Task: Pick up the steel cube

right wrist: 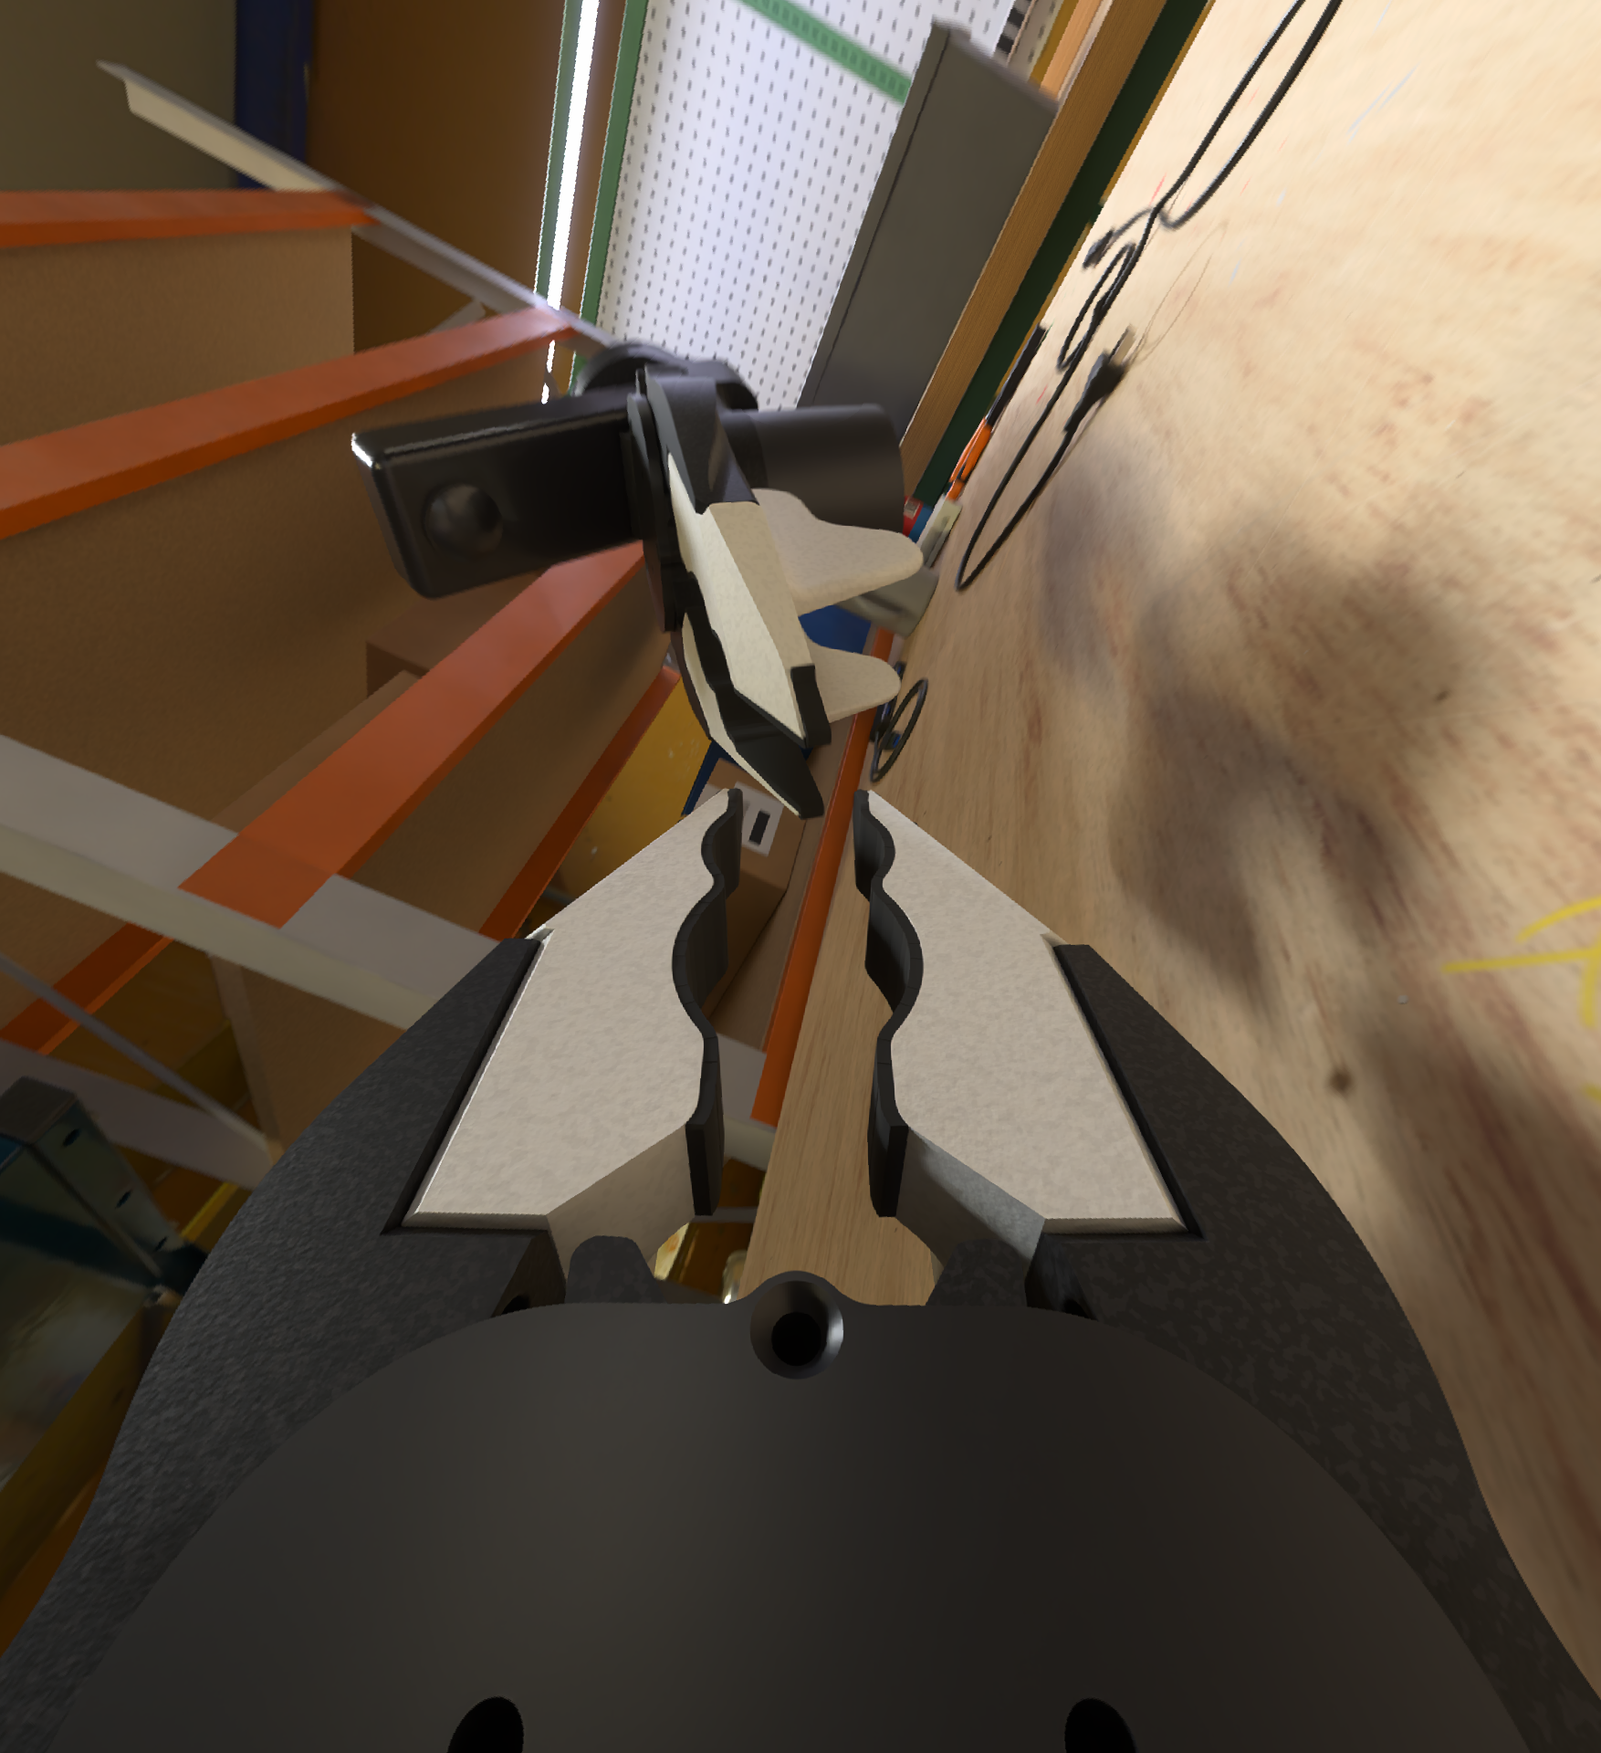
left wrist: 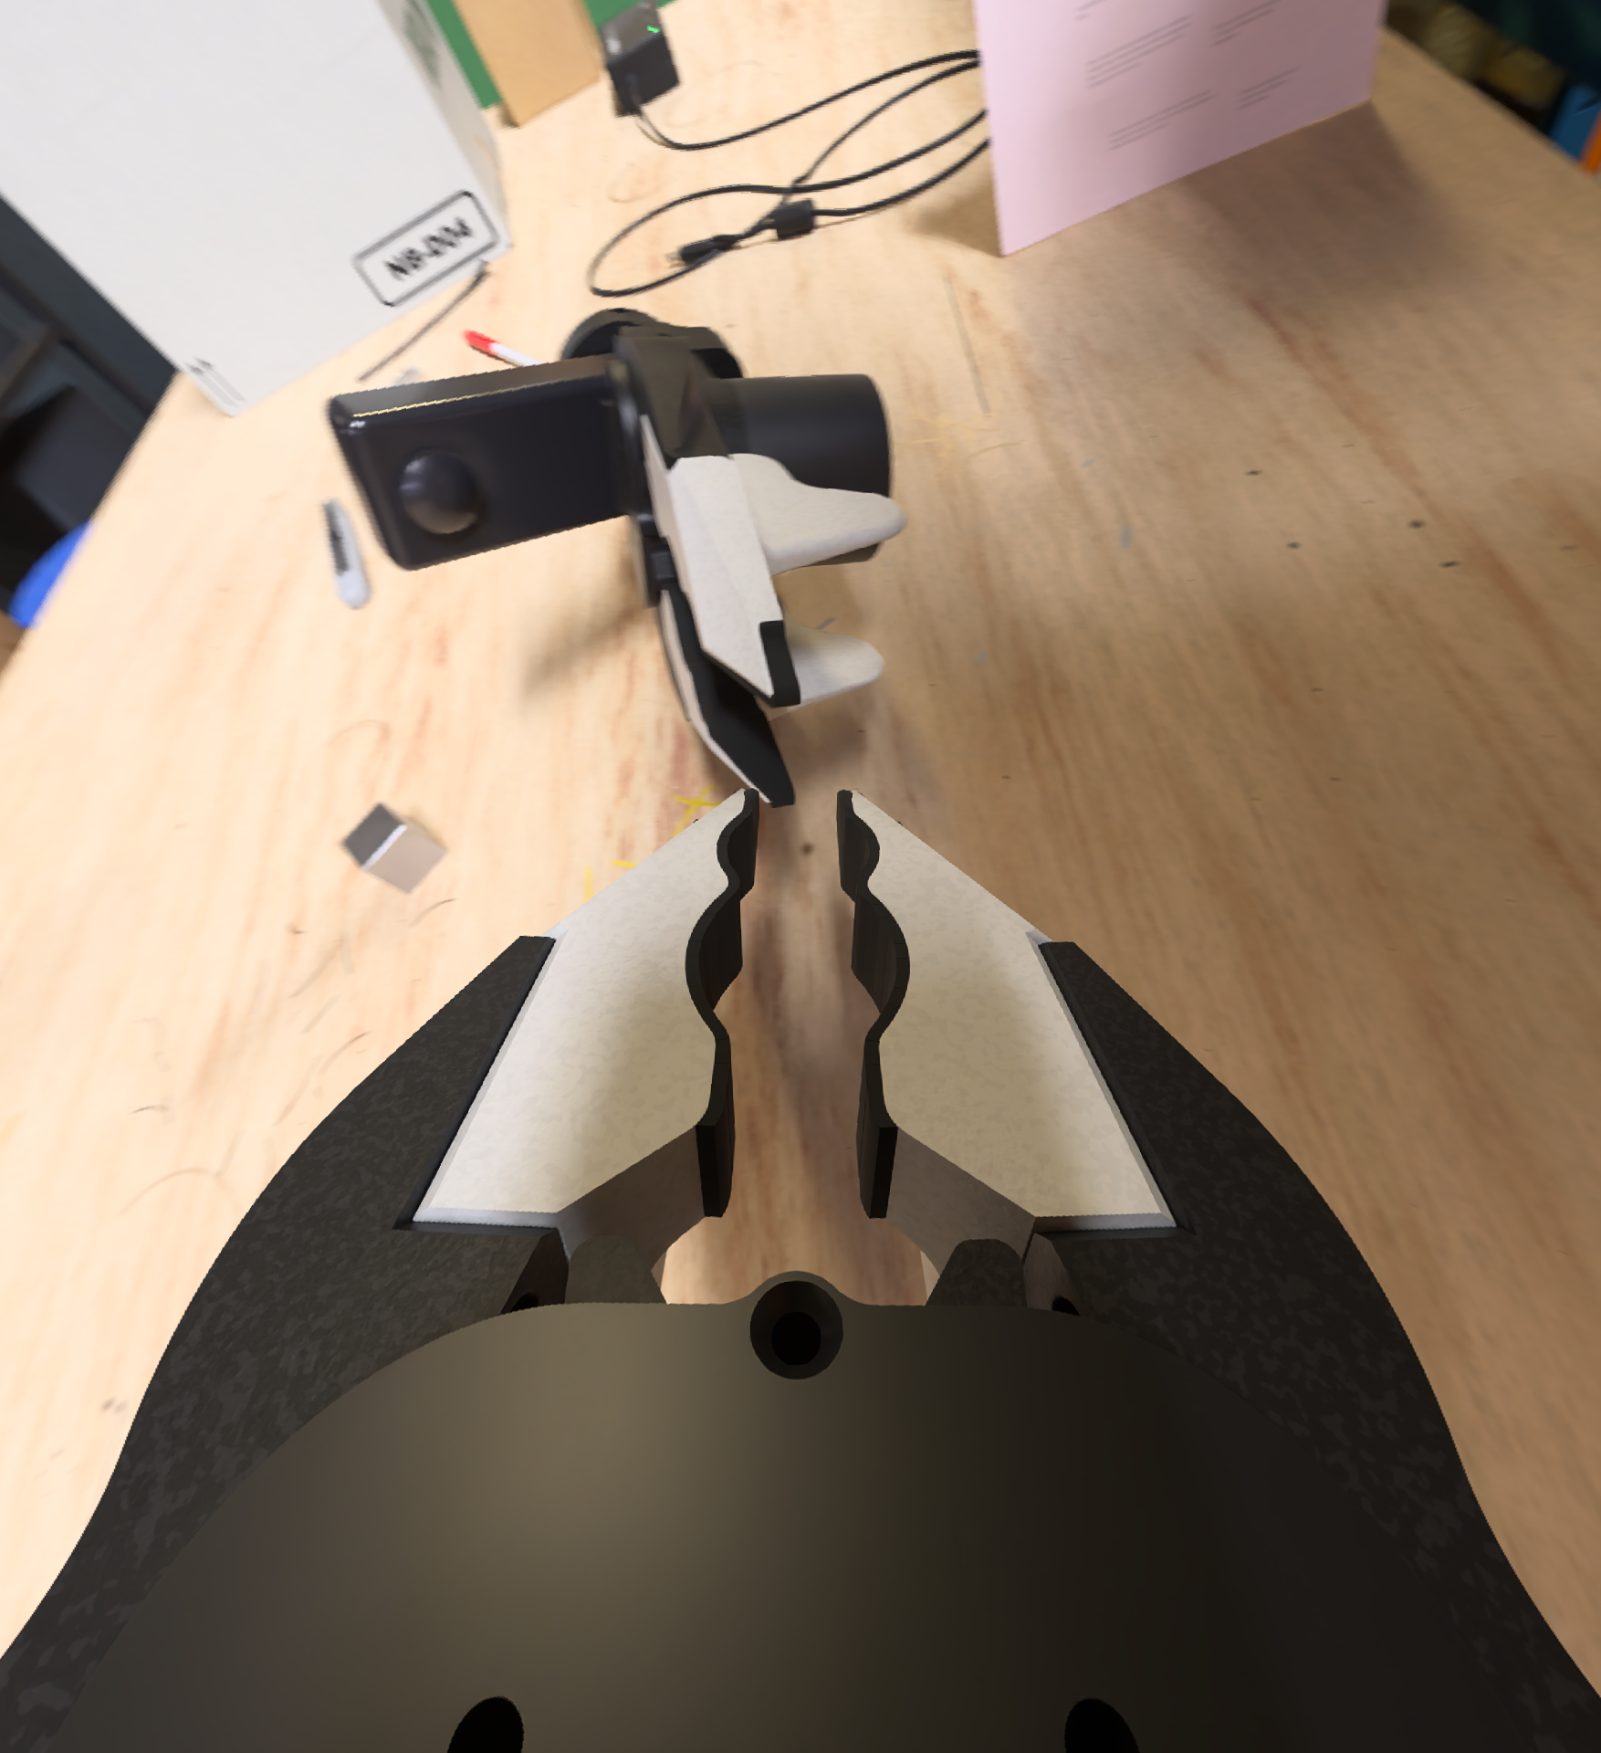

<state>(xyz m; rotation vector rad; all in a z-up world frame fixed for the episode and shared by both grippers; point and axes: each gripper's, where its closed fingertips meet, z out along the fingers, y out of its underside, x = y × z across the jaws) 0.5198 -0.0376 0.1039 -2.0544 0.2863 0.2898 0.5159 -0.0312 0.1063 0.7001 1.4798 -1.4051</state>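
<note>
One steel cube (left wrist: 393,846) is seen lying on the wooden bench (left wrist: 1252,664), left of the left gripper (left wrist: 797,806), whose jaws are parted and empty. The right gripper (right wrist: 797,806) is likewise parted, empty. One white box (left wrist: 209,171) stands behind; its contents are hidden.

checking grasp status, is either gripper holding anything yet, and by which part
Nothing is held. The left gripper and right gripper are open and empty; the steel cube lies untouched on the table.
</note>
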